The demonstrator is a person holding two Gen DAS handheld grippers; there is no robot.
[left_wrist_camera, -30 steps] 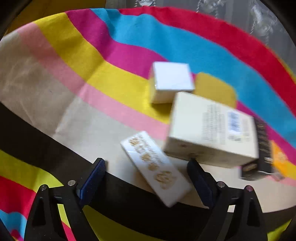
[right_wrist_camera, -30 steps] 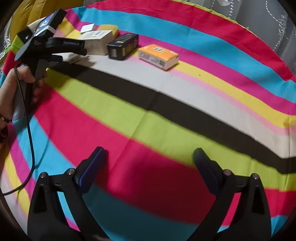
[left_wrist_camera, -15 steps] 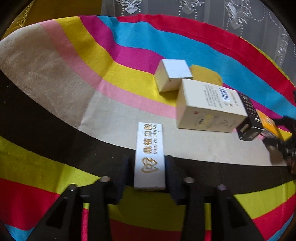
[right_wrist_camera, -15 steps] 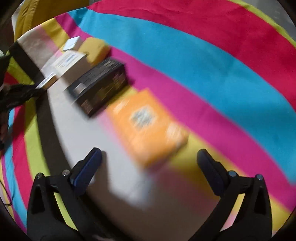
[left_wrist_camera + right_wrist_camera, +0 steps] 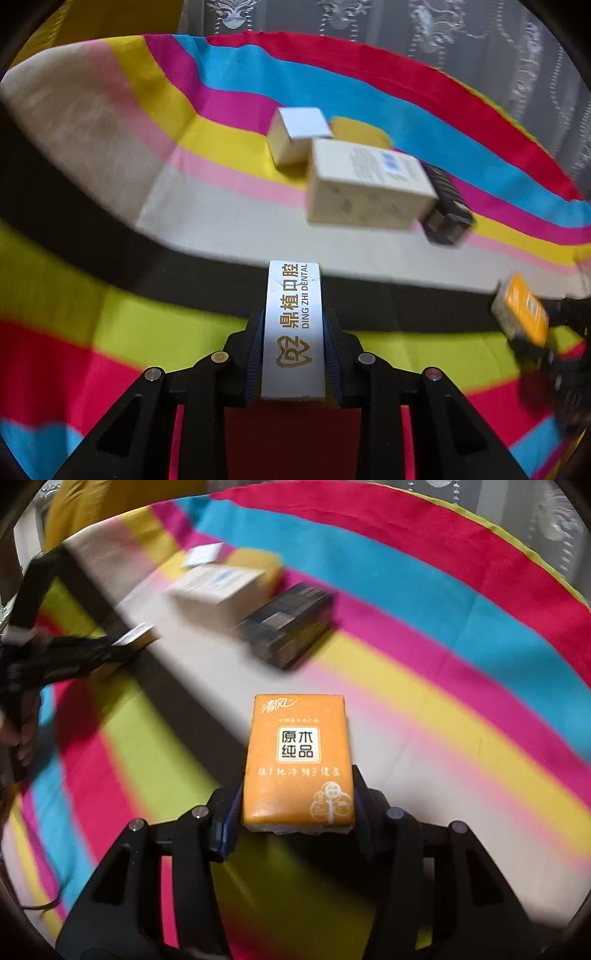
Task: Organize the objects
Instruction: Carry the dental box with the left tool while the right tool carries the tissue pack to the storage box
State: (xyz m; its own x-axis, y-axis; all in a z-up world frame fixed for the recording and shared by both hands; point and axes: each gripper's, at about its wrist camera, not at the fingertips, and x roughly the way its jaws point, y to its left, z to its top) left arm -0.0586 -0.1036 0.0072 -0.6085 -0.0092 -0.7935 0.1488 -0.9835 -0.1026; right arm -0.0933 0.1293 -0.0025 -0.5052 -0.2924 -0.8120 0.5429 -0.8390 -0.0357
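Striped cloth (image 5: pixel 110 332) in pink, yellow, blue, red and black covers the whole surface under both grippers.

From the left wrist view, the left gripper (image 5: pixel 293 354) has its fingers (image 5: pixel 255 350) drawn in narrow, clamped on the long sides of a slim white box (image 5: pixel 293 325) with gold lettering that reads DING ZHI DENTAL. The box sticks out forward past the fingertips, lifted off the cloth above the black and lime stripes. Farther off lies a cream carton (image 5: pixel 365 184) on the beige stripe, with a small white-topped box (image 5: pixel 299 136) touching its far left corner and a yellow pad (image 5: pixel 362 129) just behind. A black box (image 5: pixel 447 206) sits against the carton's right end. Low at the right edge, blurred, an orange pack (image 5: pixel 524 314) is held in the other gripper.

From the right wrist view, the right gripper (image 5: pixel 297 808) is closed to a medium width on that orange tissue pack (image 5: pixel 297 757), its pads pressing the pack's near end from both sides, printed face up. Beyond it the black box (image 5: pixel 288 624) and cream carton (image 5: pixel 218 587) lie side by side, far left. At the left edge the left gripper (image 5: pixel 122 646) shows, blurred, carrying the white box (image 5: pixel 135 635).
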